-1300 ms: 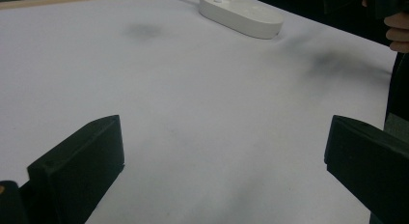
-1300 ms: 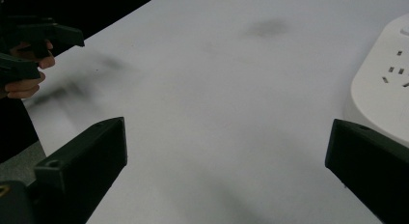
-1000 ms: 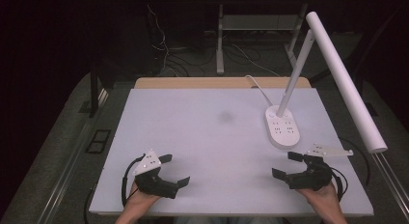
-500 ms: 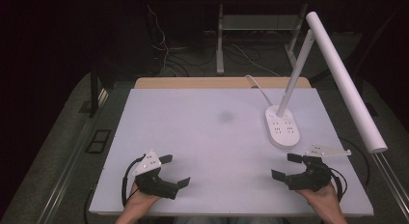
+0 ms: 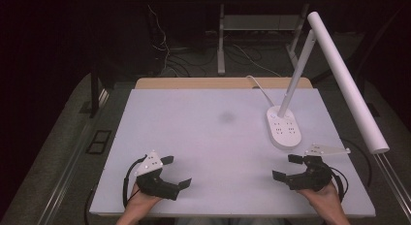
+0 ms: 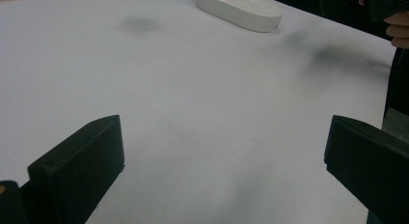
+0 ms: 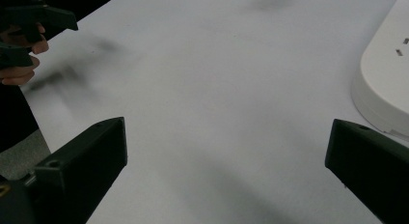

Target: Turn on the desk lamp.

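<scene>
My left gripper (image 5: pixel 175 171) rests near the front left of the white table (image 5: pixel 203 137), held by a hand, jaws wide apart with nothing between them (image 6: pixel 224 151). My right gripper (image 5: pixel 287 168) sits near the front right, also held by a hand, jaws spread and empty (image 7: pixel 226 151). The right gripper lies just in front of the white lamp base (image 5: pixel 283 126). In the left gripper view the other hand and gripper (image 6: pixel 381 7) appear at the top right; in the right gripper view the other hand and gripper (image 7: pixel 29 26) appear at the top left.
A white desk lamp stands at the right, its base (image 7: pixel 386 84) carrying sockets and its long tube head (image 5: pixel 346 79) reaching over the right edge. A faint dark smudge (image 5: pixel 226 117) marks the table's middle. Cables and table legs lie on the dark floor behind.
The right gripper has shifted slightly toward the front and left. The left gripper has stayed in place.
</scene>
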A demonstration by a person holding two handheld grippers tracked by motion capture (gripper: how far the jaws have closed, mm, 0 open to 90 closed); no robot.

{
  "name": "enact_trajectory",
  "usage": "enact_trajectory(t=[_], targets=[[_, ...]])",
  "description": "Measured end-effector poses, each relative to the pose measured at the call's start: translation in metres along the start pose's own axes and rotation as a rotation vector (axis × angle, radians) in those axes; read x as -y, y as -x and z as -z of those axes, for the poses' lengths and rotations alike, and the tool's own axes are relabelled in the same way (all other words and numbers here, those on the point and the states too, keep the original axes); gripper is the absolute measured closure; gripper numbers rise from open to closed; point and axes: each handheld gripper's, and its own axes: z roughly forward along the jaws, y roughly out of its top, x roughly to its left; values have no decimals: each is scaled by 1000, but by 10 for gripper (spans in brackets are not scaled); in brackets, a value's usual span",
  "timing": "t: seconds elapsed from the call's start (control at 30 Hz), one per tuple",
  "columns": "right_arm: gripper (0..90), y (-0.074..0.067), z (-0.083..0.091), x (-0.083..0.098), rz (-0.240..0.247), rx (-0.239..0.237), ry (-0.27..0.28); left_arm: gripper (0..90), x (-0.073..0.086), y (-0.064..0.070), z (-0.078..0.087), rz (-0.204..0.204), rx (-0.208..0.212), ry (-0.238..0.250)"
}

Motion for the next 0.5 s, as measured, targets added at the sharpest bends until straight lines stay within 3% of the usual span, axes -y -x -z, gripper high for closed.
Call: enact_trajectory(t=[0.5], targets=[[6,4,-1,-17,24,-2,-31,0,0,0,0,0,3,-6]])
